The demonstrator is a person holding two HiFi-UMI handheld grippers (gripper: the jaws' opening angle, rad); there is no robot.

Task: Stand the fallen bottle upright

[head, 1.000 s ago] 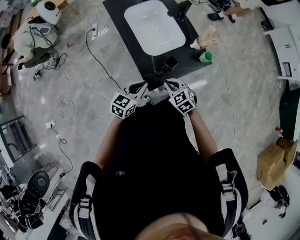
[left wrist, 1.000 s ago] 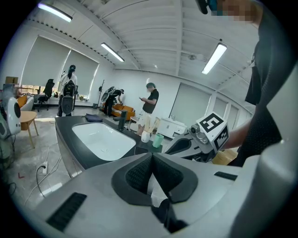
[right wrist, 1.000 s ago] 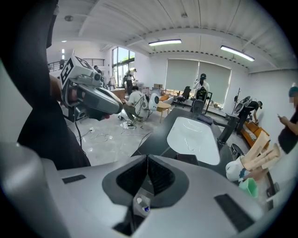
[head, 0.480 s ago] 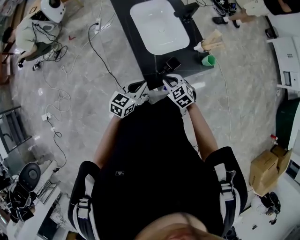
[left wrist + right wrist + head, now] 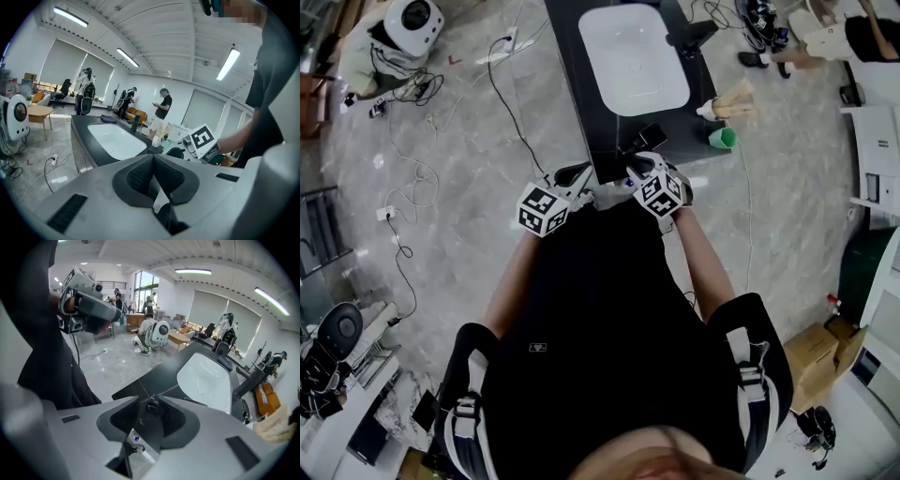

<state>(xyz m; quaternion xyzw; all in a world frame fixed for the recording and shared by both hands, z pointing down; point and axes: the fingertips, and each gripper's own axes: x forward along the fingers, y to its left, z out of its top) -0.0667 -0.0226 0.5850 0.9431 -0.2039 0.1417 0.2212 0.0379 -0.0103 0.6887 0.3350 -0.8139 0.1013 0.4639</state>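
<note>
My right gripper hangs over the near end of the dark counter. Its jaws have just been opening. In the gap between them shows a small clear bottle with a blue mark and a dark cap. The pads do not press on it. I cannot tell whether it stands or lies. In the head view the right gripper sits at the counter's near edge, with the left gripper beside it. The left gripper's pads meet, with nothing between them.
A white sink basin fills the counter's middle, with a black faucet to its right. A beige item, a green cup and a flat black object lie at the counter's right. Cables trail over the floor. A person stands beyond the counter.
The right gripper's marker cube has shifted slightly toward the counter edge and turned. The left gripper has barely moved. The head view has swung, so the counter sits further right.
</note>
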